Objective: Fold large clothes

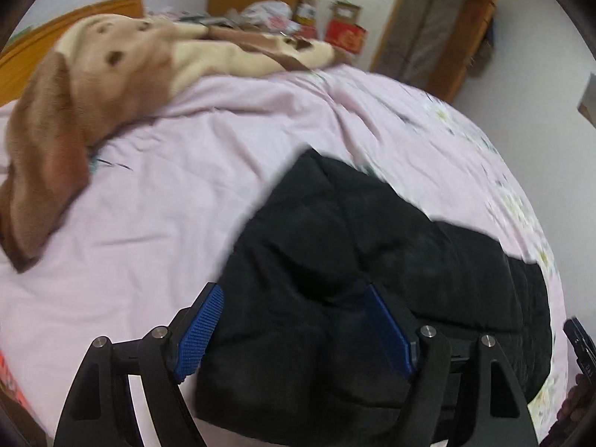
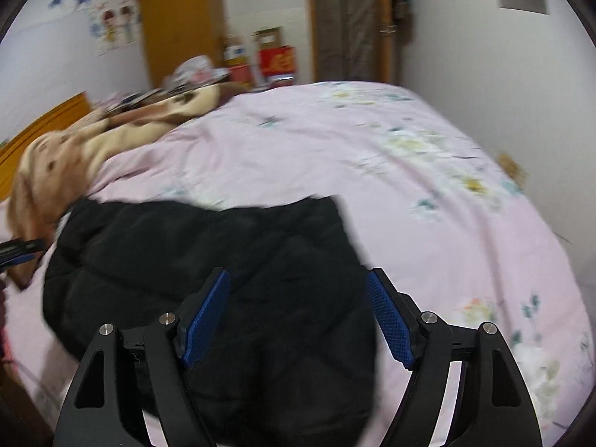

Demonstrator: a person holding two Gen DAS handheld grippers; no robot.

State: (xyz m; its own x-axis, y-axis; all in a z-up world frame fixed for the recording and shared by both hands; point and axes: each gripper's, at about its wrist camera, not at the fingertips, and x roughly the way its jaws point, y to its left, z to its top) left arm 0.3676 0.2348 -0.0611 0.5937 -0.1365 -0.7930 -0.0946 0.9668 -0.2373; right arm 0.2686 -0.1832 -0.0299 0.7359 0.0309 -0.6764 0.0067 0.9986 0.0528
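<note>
A black padded jacket (image 1: 372, 260) lies bunched on the pink bed sheet (image 1: 167, 193); it also shows in the right wrist view (image 2: 231, 260). My left gripper (image 1: 294, 298) is open and empty, its blue pads (image 1: 201, 327) spread above the jacket's near left part. My right gripper (image 2: 298, 290) is open and empty above the jacket's near right part, with its blue pads (image 2: 391, 320) apart. The tip of the left gripper (image 2: 18, 249) shows at the left edge of the right wrist view.
A brown and cream plush blanket (image 1: 93, 85) lies across the head of the bed, also in the right wrist view (image 2: 74, 149). A wooden headboard (image 1: 56, 26), wardrobe (image 2: 182, 18), boxes (image 2: 275, 59) and door (image 2: 346, 22) stand beyond. The sheet's flowered edge (image 2: 465, 186) is at right.
</note>
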